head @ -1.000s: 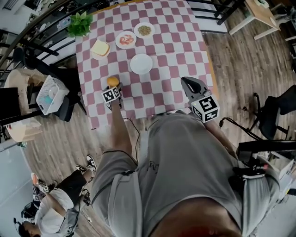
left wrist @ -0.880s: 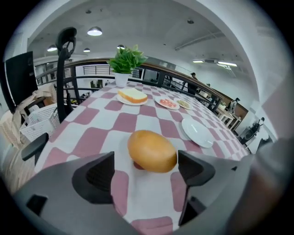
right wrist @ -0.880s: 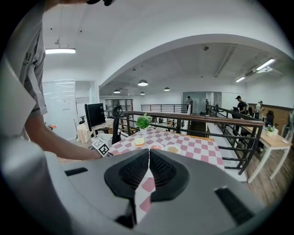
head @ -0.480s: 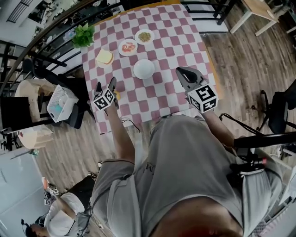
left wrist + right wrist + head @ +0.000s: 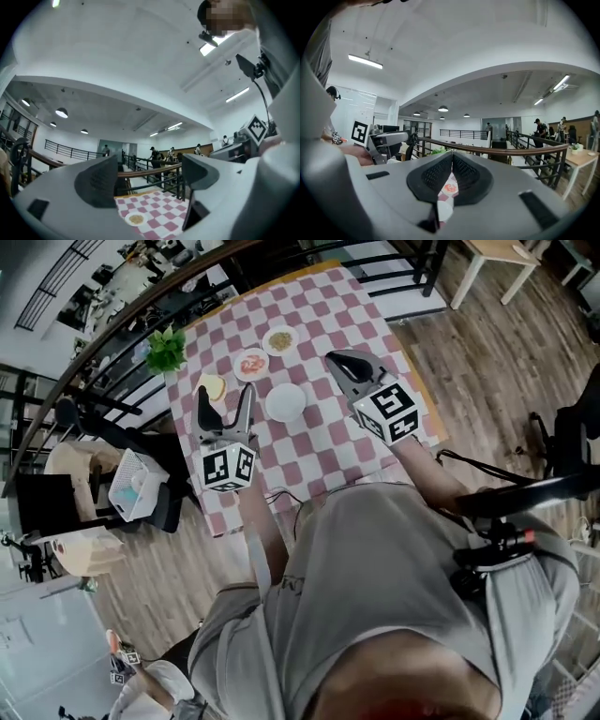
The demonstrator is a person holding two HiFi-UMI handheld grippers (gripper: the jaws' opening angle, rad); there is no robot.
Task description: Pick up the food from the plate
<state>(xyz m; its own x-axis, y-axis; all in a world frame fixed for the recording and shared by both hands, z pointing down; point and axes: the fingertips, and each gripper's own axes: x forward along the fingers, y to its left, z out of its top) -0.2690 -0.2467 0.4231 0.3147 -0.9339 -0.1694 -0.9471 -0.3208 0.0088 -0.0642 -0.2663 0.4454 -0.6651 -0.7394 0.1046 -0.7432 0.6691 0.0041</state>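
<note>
Both units have risen since 1.0 s ago; L hand-held gripper [image 5: 224, 396] has left the orange, now out of sight. L jaws spread, empty. R hand-held gripper [image 5: 332, 357] pressed together, empty. Step, judged: approach. Food lies on plates, upper centre of worktop [image 5: 328, 442]: bread [image 5: 214, 386], red food [image 5: 251, 363], grains [image 5: 279, 338]. Next: lower L over one item. White plate [image 5: 285, 402] is bare; plant [image 5: 166, 350] stands upper left, off path.
</note>
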